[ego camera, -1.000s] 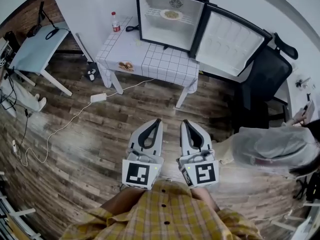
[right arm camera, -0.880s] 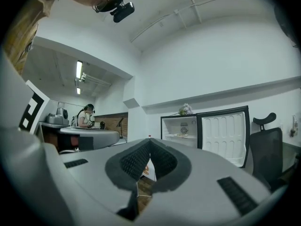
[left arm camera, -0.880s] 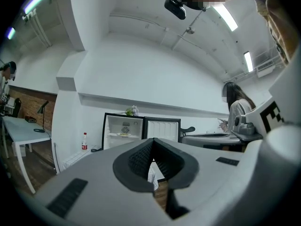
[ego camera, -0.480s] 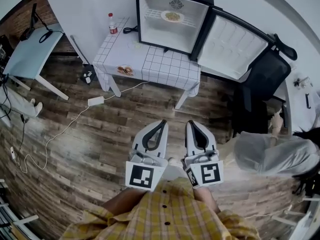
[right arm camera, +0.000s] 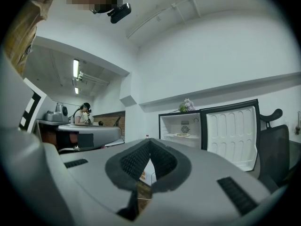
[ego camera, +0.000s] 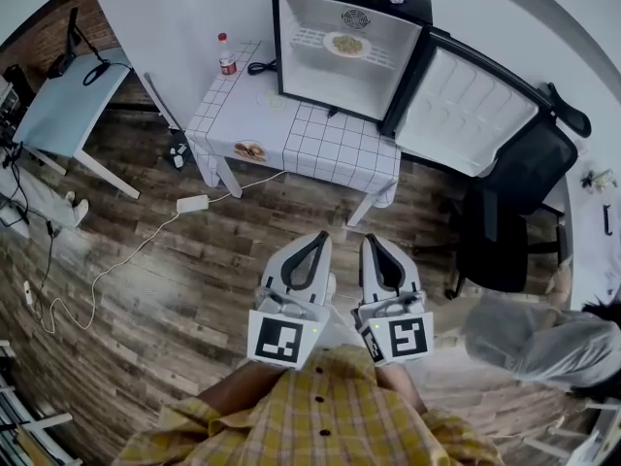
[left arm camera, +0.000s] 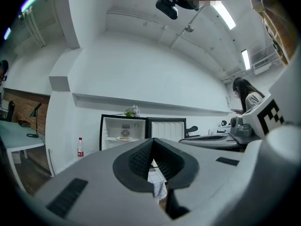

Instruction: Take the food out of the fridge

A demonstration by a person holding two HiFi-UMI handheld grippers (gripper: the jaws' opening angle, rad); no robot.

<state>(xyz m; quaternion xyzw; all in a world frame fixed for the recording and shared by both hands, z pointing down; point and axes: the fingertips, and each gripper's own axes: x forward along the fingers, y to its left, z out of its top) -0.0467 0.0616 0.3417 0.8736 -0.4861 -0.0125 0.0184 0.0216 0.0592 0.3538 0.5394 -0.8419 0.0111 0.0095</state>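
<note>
now closer: checked table [ego camera: 320, 144] and fridge [ego camera: 320, 74] sit lower and fuller in the head view than a second ago, so the person has walked both grippers toward them. left gripper [ego camera: 318, 237] and right gripper [ego camera: 369, 239] ride side by side at the waist, aimed at 12 o'clock, each with jaws pressed together on nothing.

task's thing: plate of food [ego camera: 347, 44] on the wire shelf [ego camera: 309, 38] inside the open fridge, at 12 o'clock, well apart from both grippers. judged approach only; jaws must part before any grab.

edges and room:
- fridge stands at the table's back, so its front edge lies between person and shelf; a reach likely goes over it.
- fridge door [ego camera: 466, 95] swung wide at 1 o'clock.
- small plate [ego camera: 249, 149] with something brown near the table's front corner, 11 o'clock.
- black chair [ego camera: 514, 192] at 2 o'clock, seated person [ego camera: 534, 338] at 4 o'clock.
- power strip [ego camera: 192, 203] with cable on the floor at 10 o'clock.
- straight path runs between power strip and chair.
</note>
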